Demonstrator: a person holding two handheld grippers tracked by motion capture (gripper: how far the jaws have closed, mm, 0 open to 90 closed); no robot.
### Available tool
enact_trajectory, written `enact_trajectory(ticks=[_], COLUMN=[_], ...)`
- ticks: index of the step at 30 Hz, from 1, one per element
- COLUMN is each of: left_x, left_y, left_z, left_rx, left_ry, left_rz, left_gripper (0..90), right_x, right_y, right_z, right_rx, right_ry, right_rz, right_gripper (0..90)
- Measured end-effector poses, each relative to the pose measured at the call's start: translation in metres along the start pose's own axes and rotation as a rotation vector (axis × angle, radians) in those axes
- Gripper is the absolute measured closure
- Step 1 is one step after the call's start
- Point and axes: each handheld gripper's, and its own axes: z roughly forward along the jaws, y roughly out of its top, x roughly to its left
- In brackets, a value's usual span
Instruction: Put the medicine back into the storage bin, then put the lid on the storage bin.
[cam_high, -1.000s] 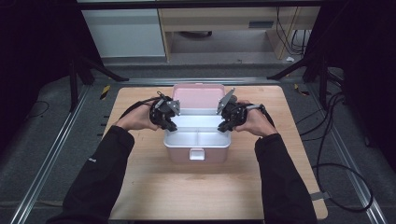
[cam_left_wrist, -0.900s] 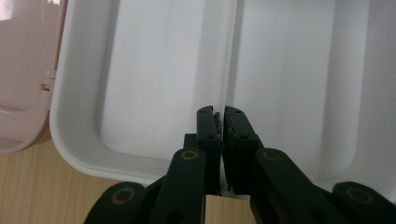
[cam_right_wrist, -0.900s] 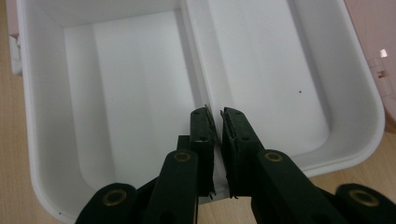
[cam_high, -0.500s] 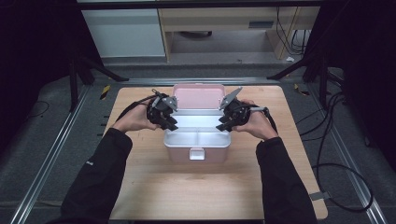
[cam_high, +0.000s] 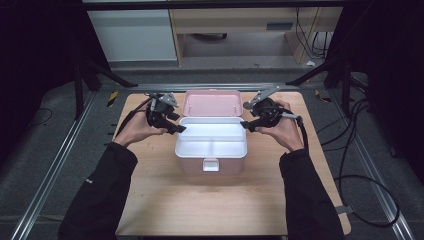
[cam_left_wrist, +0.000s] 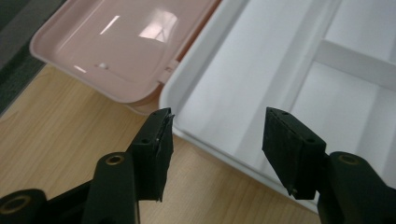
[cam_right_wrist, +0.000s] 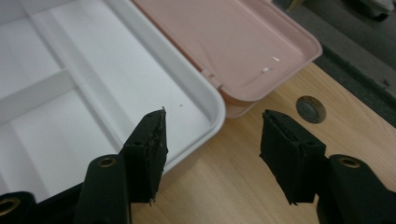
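Observation:
A pink box (cam_high: 210, 162) stands at the middle of the wooden table, its pink lid (cam_high: 212, 103) folded back flat behind it. Inside rests a white divided tray (cam_high: 210, 131), with nothing in its compartments. My left gripper (cam_high: 179, 129) hovers at the tray's left rim, open, its jaws straddling the white edge (cam_left_wrist: 187, 128). My right gripper (cam_high: 244, 125) hangs at the tray's right rim, open too, one jaw over the tray (cam_right_wrist: 93, 93) and the other over the wood. The lid (cam_left_wrist: 121, 42) (cam_right_wrist: 224, 42) lies beyond both pairs of jaws.
The wooden table (cam_high: 210, 200) has bare room in front of the box and at both sides. A round metal insert (cam_right_wrist: 310, 108) sits in the wood near the lid's corner. Black cables (cam_high: 360, 165) trail off the right edge. Metal rails (cam_high: 55, 170) flank the table.
Both grippers have come slightly down and inward to the tray's left and right rims. The box and lid have not moved.

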Motion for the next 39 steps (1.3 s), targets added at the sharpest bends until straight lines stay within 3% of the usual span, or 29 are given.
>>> enact_trajectory(ticks=[4,8,14,21,25,30,36,39], left_x=[0.004,0.008,0.02,0.03,0.035,0.042,0.052,0.056], left_y=[-0.002,-0.001,0.0,0.003,0.005,0.002,-0.002,-0.003], left_z=[-0.002,-0.005,-0.001,0.011,0.019,0.029,0.039,0.045], left_rx=[-0.025,-0.066,-0.119,-0.169,-0.18,-0.215,-0.233,-0.214], left_ry=[0.034,0.097,0.128,0.165,0.187,0.173,0.165,0.181], left_rz=[-0.073,-0.126,-0.21,-0.247,-0.262,-0.278,-0.299,-0.306], left_gripper=[42.7,40.0,31.2,25.9,23.9,24.6,25.3,25.4], right_x=[-0.007,-0.011,-0.014,-0.024,-0.032,-0.038,-0.042,-0.046], right_y=[-0.001,0.0,0.003,0.003,0.003,0.008,0.011,0.008], right_z=[-0.005,-0.007,0.001,0.017,0.025,0.034,0.053,0.065], right_rx=[-0.041,-0.089,-0.138,-0.175,-0.189,-0.196,-0.199,-0.183], right_ry=[-0.054,-0.089,-0.113,-0.146,-0.135,-0.151,-0.127,-0.127], right_rz=[0.075,0.111,0.139,0.198,0.239,0.248,0.282,0.289], right_gripper=[40.4,37.2,35.7,35.7,35.0,35.0,35.8,36.4])
